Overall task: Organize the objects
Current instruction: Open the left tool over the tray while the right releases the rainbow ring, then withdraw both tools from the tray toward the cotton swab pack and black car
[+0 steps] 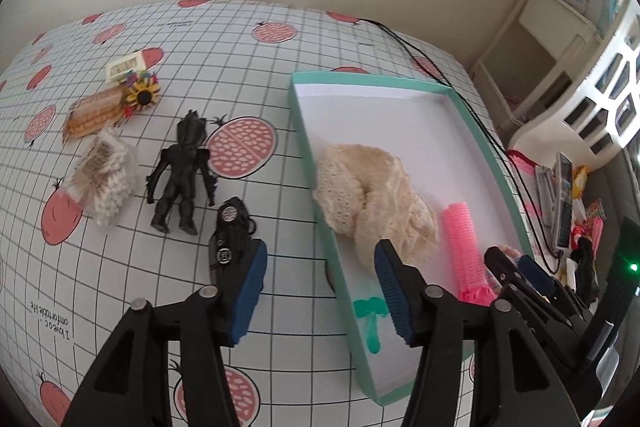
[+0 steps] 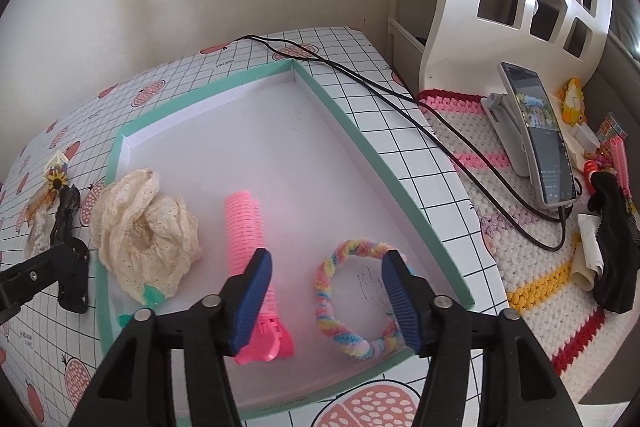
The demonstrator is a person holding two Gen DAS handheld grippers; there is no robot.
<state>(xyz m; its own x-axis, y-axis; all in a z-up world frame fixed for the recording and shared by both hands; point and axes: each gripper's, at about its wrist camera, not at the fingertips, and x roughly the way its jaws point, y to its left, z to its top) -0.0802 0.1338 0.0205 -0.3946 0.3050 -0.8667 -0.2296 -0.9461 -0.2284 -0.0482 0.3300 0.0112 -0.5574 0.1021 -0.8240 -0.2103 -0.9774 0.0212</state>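
A shallow green-walled tray point(image 1: 308, 147) with a white floor lies on a table point(image 1: 280, 67) covered in a grid-and-fruit patterned cloth. Inside the tray: a cream lace scrunchie point(image 1: 372, 199) near the left wall, a pink hair roller point(image 1: 466, 243) just to its right, and a pastel twisted hair tie point(image 2: 352, 303) nearer the right wall. The three items lie apart from one another. The left gripper point(image 1: 320, 287) is held above the tray's left wall with its jaws spread wide and nothing between them; one blue pad is over the table, the other over the tray floor. The right gripper point(image 2: 326, 299) is likewise spread wide and empty, poised above the hair tie, with the roller's clip end beside its left finger. Outside the tray, on the table to its left, the following remain: a small black toy car point(image 1: 230, 235) close to the left gripper's left finger, a black action figure point(image 1: 182, 171) lying flat, a clear bag of white beads point(image 1: 104, 179), a tan woven item point(image 1: 94, 113), a sunflower hair clip point(image 1: 142, 93) and a small white card point(image 1: 128, 65). A black cable point(image 2: 360, 79) runs across the table's far right corner to a phone point(image 2: 540, 135) on a stand, which sits on a crocheted mat point(image 2: 520, 267).
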